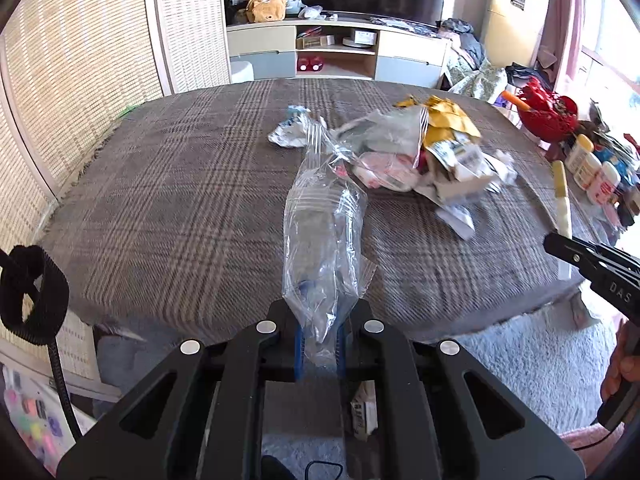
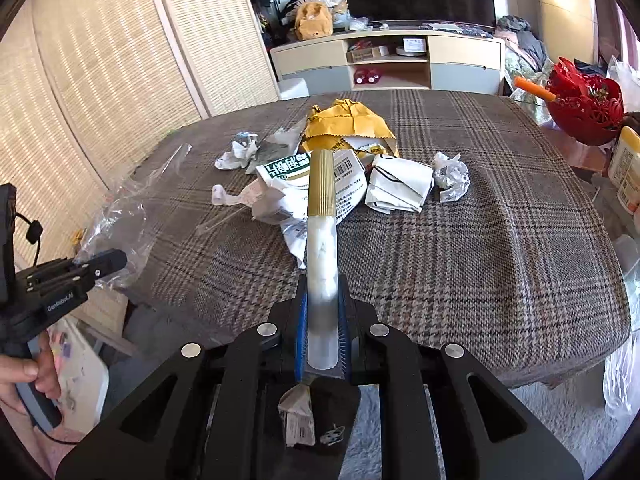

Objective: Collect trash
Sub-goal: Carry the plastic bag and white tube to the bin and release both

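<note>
My left gripper (image 1: 320, 320) is shut on a clear plastic bag (image 1: 324, 224), which hangs lifted above the plaid-covered table (image 1: 180, 184). In the right wrist view that bag (image 2: 116, 216) and the left gripper (image 2: 108, 262) show at the left edge. My right gripper (image 2: 322, 312) is shut on a white tube with a gold ribbed cap (image 2: 321, 216), pointing away over the trash pile. The tube (image 1: 562, 200) and the right gripper (image 1: 560, 242) also appear at the right of the left wrist view. A heap of crumpled wrappers and a yellow packet (image 2: 348, 132) lies mid-table.
A red openwork bowl (image 2: 584, 108) and several bottles (image 1: 592, 164) stand along the table's right side. A bin holding scraps (image 2: 316, 412) sits below the table's near edge on a pale rug (image 1: 540, 360). Woven screens stand to the left, a TV cabinet (image 1: 340, 52) behind.
</note>
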Motion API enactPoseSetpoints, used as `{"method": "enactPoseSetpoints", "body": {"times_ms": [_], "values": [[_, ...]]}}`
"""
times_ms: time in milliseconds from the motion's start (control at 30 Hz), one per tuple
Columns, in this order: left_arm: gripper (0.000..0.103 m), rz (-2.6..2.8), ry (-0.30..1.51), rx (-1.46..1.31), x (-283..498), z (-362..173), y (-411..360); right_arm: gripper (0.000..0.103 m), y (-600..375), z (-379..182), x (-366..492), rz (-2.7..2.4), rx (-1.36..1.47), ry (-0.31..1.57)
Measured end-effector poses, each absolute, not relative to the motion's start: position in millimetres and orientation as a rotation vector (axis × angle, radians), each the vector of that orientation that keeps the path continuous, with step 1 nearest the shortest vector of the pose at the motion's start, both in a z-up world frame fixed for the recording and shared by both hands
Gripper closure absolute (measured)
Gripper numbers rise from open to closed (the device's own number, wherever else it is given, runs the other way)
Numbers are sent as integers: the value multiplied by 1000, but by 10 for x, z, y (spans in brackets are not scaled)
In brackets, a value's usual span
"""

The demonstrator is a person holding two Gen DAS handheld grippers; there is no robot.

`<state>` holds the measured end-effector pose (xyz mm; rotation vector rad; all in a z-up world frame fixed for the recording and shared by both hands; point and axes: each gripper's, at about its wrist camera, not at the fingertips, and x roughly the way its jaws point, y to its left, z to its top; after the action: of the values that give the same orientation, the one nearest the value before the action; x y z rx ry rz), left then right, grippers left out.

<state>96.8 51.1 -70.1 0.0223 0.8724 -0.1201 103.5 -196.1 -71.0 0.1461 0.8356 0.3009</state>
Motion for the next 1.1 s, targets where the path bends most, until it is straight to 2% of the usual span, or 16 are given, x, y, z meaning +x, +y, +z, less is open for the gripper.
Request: {"method": "enactPoseSetpoints", "body": {"times_ms": [300, 533, 1100], "values": [[93, -178, 857, -1, 182, -905, 251, 88, -2082, -943, 471, 307, 196, 865], [93, -211, 921, 1, -122, -1249, 93, 88, -2057, -1221, 239, 312, 218, 916], [93, -243, 1137, -23, -164, -2228, -96, 88, -1738, -2118, 245, 305, 260, 1147]]}}
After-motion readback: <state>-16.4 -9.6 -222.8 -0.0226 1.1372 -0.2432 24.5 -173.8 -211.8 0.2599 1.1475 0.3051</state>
